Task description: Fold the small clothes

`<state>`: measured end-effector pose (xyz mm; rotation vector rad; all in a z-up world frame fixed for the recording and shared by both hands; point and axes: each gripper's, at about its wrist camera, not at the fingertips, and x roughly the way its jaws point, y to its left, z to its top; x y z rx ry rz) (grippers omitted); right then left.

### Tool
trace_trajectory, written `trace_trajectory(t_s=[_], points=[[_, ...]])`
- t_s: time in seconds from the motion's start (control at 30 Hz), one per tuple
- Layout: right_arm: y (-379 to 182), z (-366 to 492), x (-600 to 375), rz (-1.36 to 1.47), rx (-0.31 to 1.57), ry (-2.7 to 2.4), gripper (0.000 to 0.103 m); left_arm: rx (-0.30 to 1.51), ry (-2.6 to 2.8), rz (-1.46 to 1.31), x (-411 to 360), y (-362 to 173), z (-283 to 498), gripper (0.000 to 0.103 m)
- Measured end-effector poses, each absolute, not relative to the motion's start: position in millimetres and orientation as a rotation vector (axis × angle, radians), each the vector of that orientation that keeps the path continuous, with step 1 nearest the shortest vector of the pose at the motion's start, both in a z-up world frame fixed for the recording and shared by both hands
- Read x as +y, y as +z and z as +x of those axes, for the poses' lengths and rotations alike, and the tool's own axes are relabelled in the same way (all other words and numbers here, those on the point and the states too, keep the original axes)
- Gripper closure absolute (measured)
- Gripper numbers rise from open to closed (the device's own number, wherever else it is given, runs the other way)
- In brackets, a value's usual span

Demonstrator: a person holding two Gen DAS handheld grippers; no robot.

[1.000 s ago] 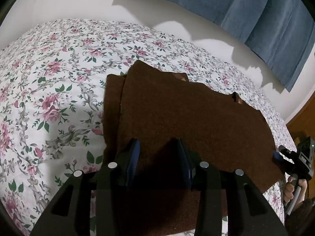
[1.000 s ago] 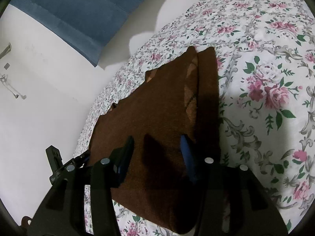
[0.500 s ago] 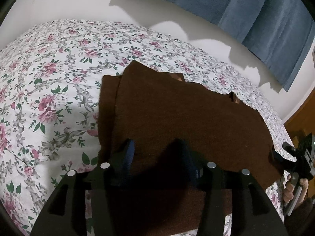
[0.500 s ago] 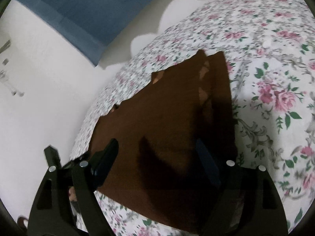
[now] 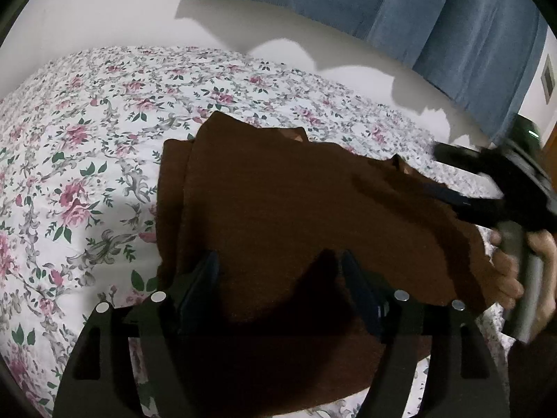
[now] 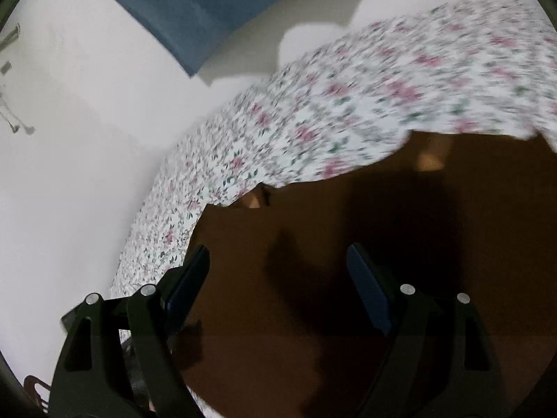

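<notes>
Two sets of tongs are in use, and both have just been opening. The left tongs [image 5: 280, 275], low in the left wrist view, stood narrow over the brown garment [image 5: 313, 209] a second ago; they now stand wide apart with only the cloth surface showing between the blue pads, and nothing is clamped. The right tongs [image 6: 278, 275] also spread wide and hold nothing. In the left wrist view the right tongs [image 5: 463, 188] have travelled from the lower right corner up to the right edge of the frame, over the garment's right end, carried by a hand [image 5: 515, 271] that is motion-blurred. The right wrist view is blurred as well.

Judgement: a fold has been laid and released, and the right hand is repositioning for the next grasp. The garment lies flat and spread wide across the bed, so further folding appears to remain.

Location of the task item: the garment lies on the floral bedsheet [image 5: 87, 174], filling the centre and lower part of the left wrist view and the lower right of the right wrist view [image 6: 383, 261].

Count:
- Brown garment: one, with a layered strip along its left edge.
- Tongs: two.
- Hand in view: one.
- Bedsheet: one.
- Blue curtain [image 5: 470, 17]: one, at upper right, against a white wall.
</notes>
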<state>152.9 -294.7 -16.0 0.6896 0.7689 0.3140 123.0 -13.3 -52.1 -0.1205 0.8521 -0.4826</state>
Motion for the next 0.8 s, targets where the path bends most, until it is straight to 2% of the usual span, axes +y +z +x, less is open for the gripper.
trace_trajectory(t_s=[0.17,0.23,0.3,0.67,0.8], points=[[-47,195,-277,0.682,0.918,0.252,0.022,0.844,-0.502,-0.161,-8,-48,122,0.029],[-49,195,-274,0.673,0.899,0.254,0.016,0.827,-0.517,-0.162,-5,-41,121,0.029],[-44,191,-270,0.659,0.879,0.254,0.014,0.804,-0.516,-0.152,-2,-36,120,0.029],[-18,129,-258,0.7,0.78,0.267,0.014,0.821,-0.443,-0.201,32,-36,136,0.029],[-38,109,-244,0.716,0.839,0.273,0.014,0.852,-0.444,-0.229,40,-40,142,0.029]])
